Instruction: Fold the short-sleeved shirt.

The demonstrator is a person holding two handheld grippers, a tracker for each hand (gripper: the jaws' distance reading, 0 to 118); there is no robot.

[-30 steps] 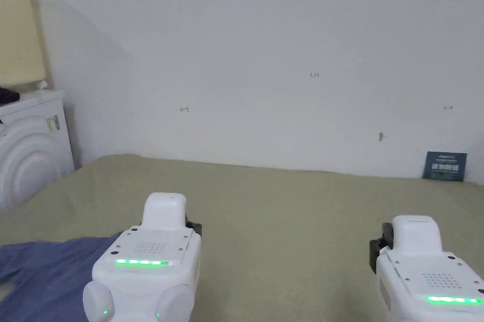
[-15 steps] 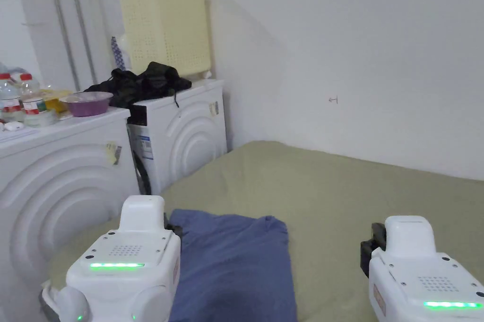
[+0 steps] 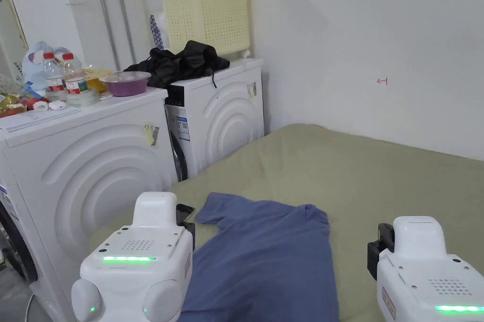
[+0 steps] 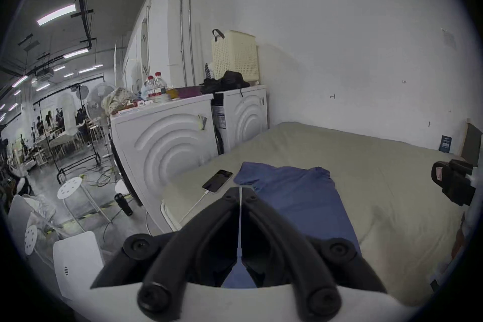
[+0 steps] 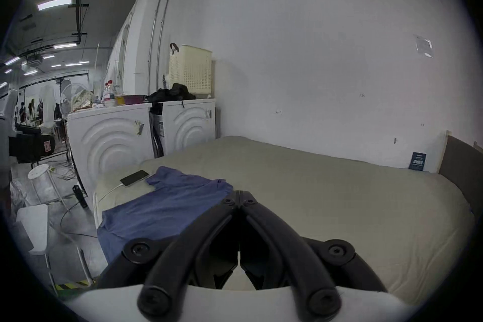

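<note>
A blue short-sleeved shirt (image 3: 269, 252) lies flat on the left part of the olive-green bed (image 3: 378, 181), one sleeve pointing toward the washing machines. It also shows as the shirt (image 4: 295, 186) and the shirt (image 5: 167, 202) in the two gripper views. My left gripper (image 4: 239, 190) hovers above the shirt's near left part, jaws closed together and holding nothing. My right gripper (image 5: 238, 193) hangs over the bare sheet to the right of the shirt, jaws also closed and empty. Their white housings fill the lower corners of the head view.
A phone (image 4: 217, 180) on a white cable lies on the bed beside the sleeve. Two white washing machines (image 3: 94, 167) stand left of the bed, carrying bottles, a purple bowl (image 3: 125, 84), black clothes and a cream laundry basket (image 3: 203, 6). Stools (image 4: 69, 184) stand on the floor.
The head camera has swung left, bringing the washing machines and more of the shirt into sight. Both grippers keep their places low in the picture, still closed.
</note>
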